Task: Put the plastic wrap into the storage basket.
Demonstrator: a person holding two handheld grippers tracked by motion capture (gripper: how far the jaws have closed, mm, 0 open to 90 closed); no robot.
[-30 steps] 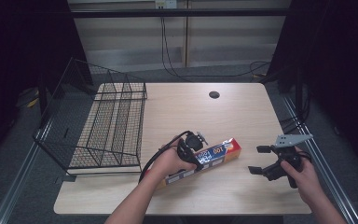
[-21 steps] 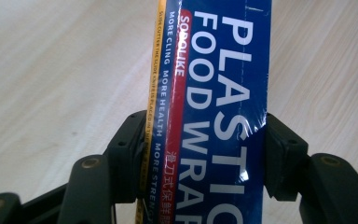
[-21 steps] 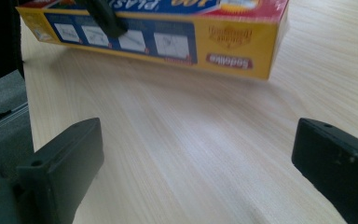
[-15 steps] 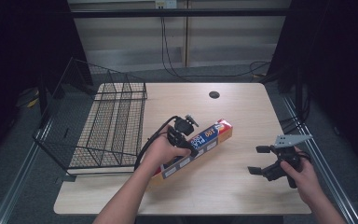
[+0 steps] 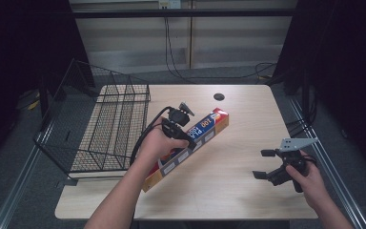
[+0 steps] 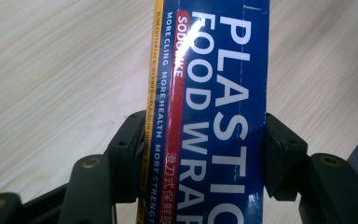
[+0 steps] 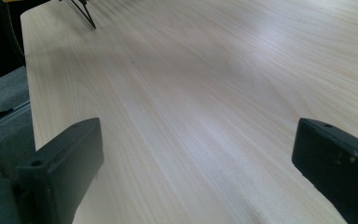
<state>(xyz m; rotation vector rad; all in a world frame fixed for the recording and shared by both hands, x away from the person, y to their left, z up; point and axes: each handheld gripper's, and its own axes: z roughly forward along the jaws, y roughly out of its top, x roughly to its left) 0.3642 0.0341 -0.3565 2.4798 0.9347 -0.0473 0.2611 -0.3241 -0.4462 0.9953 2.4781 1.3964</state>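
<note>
A wire basket (image 5: pixel 100 129) sits at the table's (image 5: pixel 248 191) left. Just right of it, your left gripper (image 5: pixel 180 125) clamps the plastic wrap box (image 5: pixel 190 143) across its width, box slanting over the wood. Far right, your right gripper (image 5: pixel 266 164) gapes wide, holding nothing.

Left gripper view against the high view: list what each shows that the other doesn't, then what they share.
Left gripper view alone: the box's print, readable as "PLASTIC FOOD WRAP", with both black jaws pressed against its long sides.

High view alone: the wire basket, the right hand-held gripper with jaws spread above bare table, and both forearms.

Shared: the plastic wrap box, clamped by the left hand-held gripper, over the wooden tabletop.
</note>
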